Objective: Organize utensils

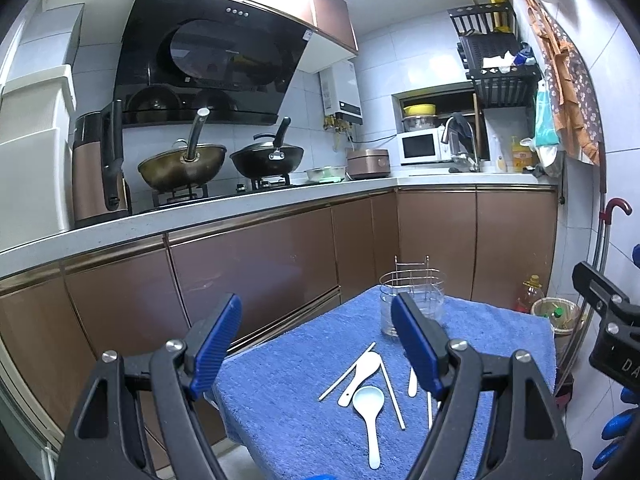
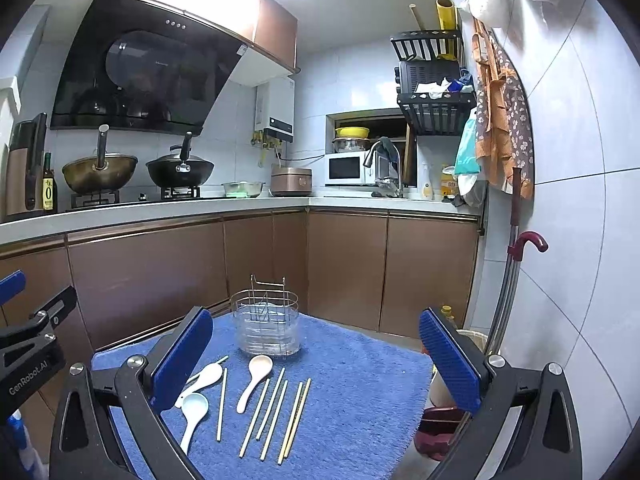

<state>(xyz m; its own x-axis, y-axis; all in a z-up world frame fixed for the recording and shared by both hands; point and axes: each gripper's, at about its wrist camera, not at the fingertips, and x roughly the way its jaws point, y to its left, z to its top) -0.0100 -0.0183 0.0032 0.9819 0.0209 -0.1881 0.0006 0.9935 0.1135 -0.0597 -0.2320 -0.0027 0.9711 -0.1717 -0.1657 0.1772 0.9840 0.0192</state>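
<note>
Spoons (image 2: 253,380) — three, white, on the blue towel (image 2: 360,380) before the wire caddy (image 2: 266,326). Likely light, hard, slick, chippable; take at mid-handle.
Chopsticks (image 2: 294,420) — seven visible beside the spoons. Likely light, stiff, prone to roll; pinch mid-length.
Left tool (image 1: 316,346), right tool (image 2: 316,364) — both wide open, holding nothing, above the towel.

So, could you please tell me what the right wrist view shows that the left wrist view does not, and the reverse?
Only the right wrist view shows the sauce bottle by the stove and the rightmost chopsticks. Only the left wrist view shows the oil bottle on the floor in full. Both share the wire holder, the white spoons on the blue towel, and open grippers: left, right.
</note>
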